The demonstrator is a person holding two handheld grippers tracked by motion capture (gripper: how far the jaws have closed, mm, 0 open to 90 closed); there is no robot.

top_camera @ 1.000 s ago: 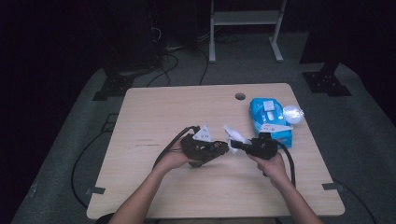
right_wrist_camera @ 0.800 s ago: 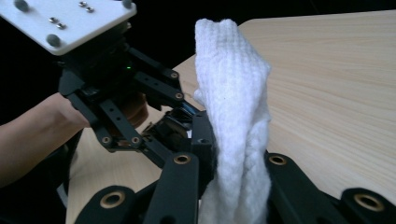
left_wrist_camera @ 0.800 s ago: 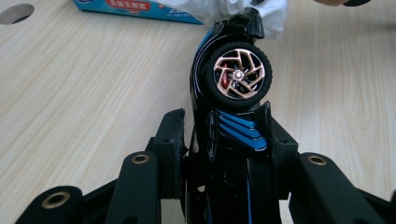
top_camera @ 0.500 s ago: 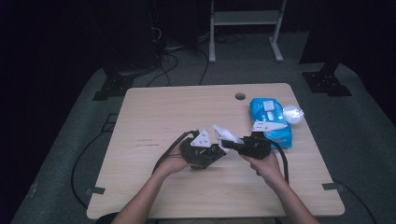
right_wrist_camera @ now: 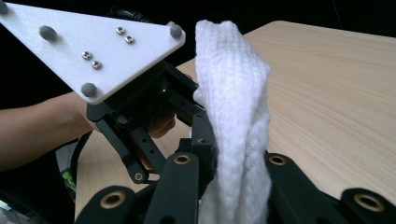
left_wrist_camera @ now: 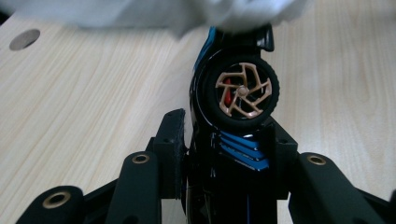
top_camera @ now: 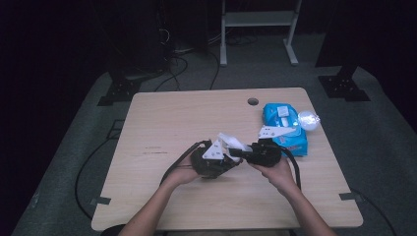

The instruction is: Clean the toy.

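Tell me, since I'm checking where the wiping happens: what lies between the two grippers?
In the high view, a white cloth held by the right gripper sits between it and the left gripper, which clamps a black-and-blue toy car.

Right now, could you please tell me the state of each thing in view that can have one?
Left gripper: shut on the toy car.
Toy car: held on its side, wheel facing the camera.
Right gripper: shut on the white cloth.
White cloth: bunched, standing up between the jaws.
Wipes pack: lying flat on the table; whether its flap is closed, I cannot tell.
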